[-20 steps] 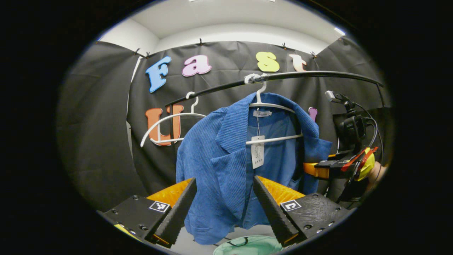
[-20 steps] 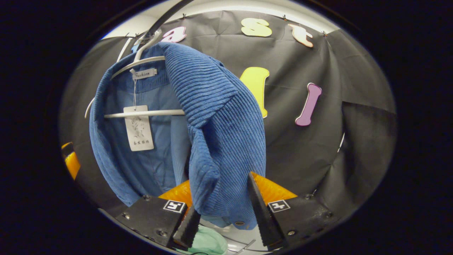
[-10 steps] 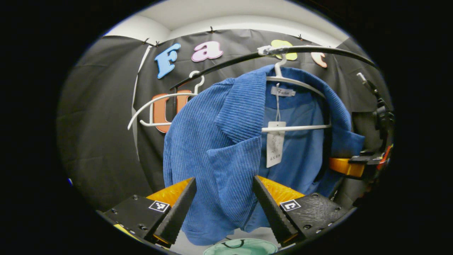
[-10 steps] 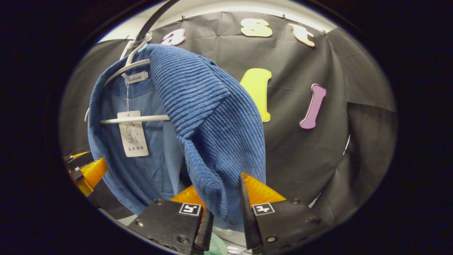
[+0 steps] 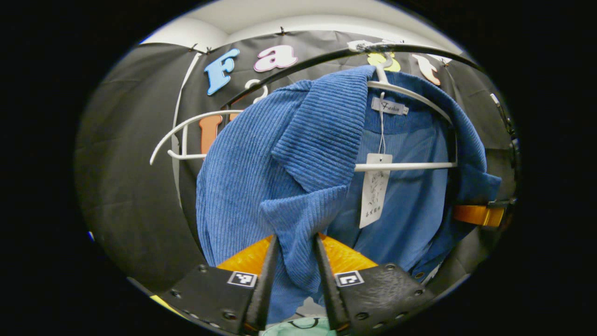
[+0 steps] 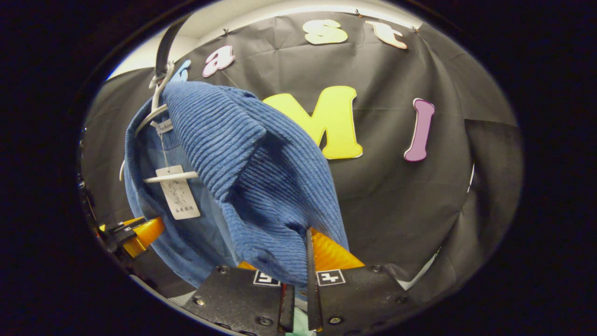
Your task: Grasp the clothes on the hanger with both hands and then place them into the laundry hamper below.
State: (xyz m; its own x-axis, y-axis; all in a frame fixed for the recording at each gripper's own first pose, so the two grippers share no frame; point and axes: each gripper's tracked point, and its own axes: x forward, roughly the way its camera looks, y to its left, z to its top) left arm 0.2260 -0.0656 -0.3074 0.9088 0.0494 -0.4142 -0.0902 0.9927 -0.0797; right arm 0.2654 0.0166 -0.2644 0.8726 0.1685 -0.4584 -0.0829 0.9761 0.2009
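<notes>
A blue ribbed jacket (image 5: 261, 163) hangs on a white hanger (image 5: 410, 165) from a black rail (image 5: 298, 65), with a green hamper (image 5: 303, 326) peeking out below; a second, bare hanger (image 5: 186, 135) hangs beside it. The left gripper (image 5: 295, 280) has its jaws pinching the jacket's front panel, and the right gripper (image 6: 298, 284) has its jaws nearly pressed together on the other front edge. A neck label (image 5: 389, 107) carries script too blurred to read, and a white swing tag (image 5: 374, 191) dangles on a string with small unreadable print.

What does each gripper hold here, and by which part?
Both are shut on the blue jacket: left gripper on one front panel's edge, right gripper on the other's.
</notes>
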